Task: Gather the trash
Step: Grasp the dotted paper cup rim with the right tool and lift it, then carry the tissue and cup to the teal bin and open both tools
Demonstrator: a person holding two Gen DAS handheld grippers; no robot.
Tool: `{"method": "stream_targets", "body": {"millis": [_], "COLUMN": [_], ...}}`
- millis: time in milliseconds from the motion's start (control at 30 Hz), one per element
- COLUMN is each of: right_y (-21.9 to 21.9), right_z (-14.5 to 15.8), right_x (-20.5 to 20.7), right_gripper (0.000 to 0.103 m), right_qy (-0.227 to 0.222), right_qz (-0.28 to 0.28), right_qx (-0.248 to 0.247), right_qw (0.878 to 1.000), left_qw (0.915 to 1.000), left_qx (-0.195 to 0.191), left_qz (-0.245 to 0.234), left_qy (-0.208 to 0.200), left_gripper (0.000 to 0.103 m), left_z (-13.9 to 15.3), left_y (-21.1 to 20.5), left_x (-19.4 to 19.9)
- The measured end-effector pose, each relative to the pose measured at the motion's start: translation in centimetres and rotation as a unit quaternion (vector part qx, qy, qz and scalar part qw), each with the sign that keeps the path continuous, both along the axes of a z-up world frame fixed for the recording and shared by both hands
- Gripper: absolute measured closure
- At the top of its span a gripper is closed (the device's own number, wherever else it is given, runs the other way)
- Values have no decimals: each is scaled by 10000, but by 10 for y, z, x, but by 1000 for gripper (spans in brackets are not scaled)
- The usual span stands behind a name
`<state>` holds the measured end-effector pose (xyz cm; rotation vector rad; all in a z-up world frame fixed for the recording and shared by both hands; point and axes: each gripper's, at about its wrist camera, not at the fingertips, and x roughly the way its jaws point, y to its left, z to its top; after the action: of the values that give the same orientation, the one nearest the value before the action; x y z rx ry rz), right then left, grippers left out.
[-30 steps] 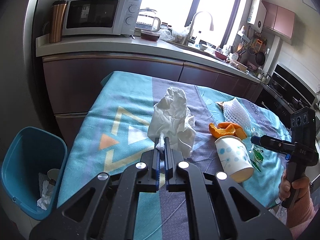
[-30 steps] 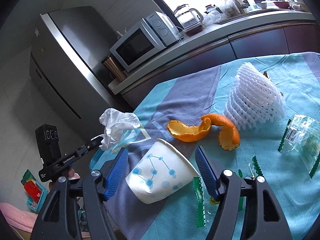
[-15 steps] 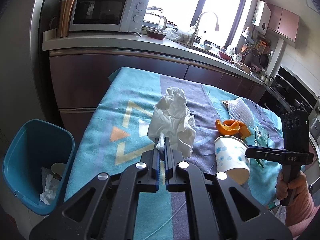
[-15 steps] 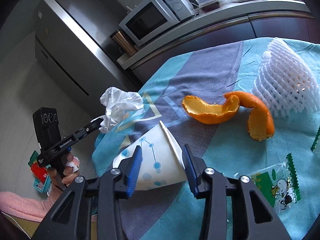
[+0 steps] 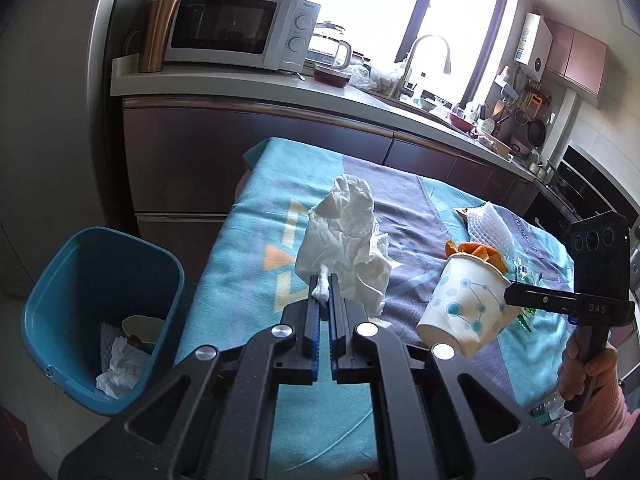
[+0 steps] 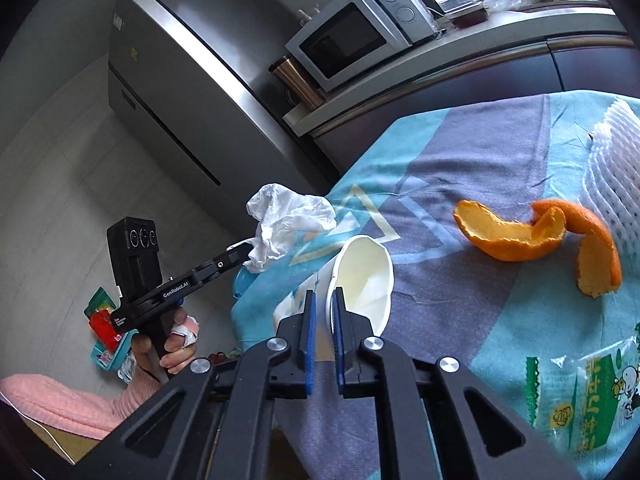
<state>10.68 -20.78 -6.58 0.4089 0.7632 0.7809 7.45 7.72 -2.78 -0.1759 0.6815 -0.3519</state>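
Note:
My left gripper [image 5: 323,280] is shut on a crumpled white tissue [image 5: 344,236] and holds it above the table's left end; the tissue also shows in the right wrist view [image 6: 284,220]. My right gripper [image 6: 323,294] is shut on the rim of a white paper cup with blue dots [image 6: 362,276], lifted off the cloth and tilted; the cup shows in the left wrist view [image 5: 464,308]. A blue trash bin [image 5: 100,312] with tissues inside stands on the floor left of the table. Orange peel [image 6: 536,236] lies on the cloth.
White foam fruit netting [image 6: 612,176] and a green-edged snack wrapper [image 6: 580,392] lie on the teal and purple tablecloth [image 6: 460,168]. A counter with a microwave [image 5: 236,28] and a fridge [image 6: 192,92] stand behind the table.
My right gripper has closed on the cup's rim and lifted it off the cloth. My left gripper still holds the tissue and has drawn back toward the bin side.

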Motion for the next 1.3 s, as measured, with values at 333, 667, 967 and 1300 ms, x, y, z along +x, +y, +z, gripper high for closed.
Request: {"method": "stream_targets", "body": {"millis": [333, 667, 967, 1300], "right_y": [43, 125, 201, 262], "right_z": [29, 41, 27, 3], "right_x": [16, 44, 74, 96], "right_gripper": [100, 100, 100, 100], "right_qy": [-332, -424, -159, 151], "right_qz": [284, 902, 1197, 1276], "right_qx": [66, 70, -26, -527], "right_qw": [9990, 9950, 9927, 9903], "left_qw": [9984, 9915, 9829, 9741], "left_qx": [47, 56, 173, 314], "left_qz": [531, 1293, 1827, 2173], "left_qy": [-191, -158, 124, 532], "left_gripper": [99, 99, 99, 99], "left_z": [14, 10, -11, -40], "left_y": [56, 124, 168, 196], "left_x": [-22, -36, -33, -9]}}
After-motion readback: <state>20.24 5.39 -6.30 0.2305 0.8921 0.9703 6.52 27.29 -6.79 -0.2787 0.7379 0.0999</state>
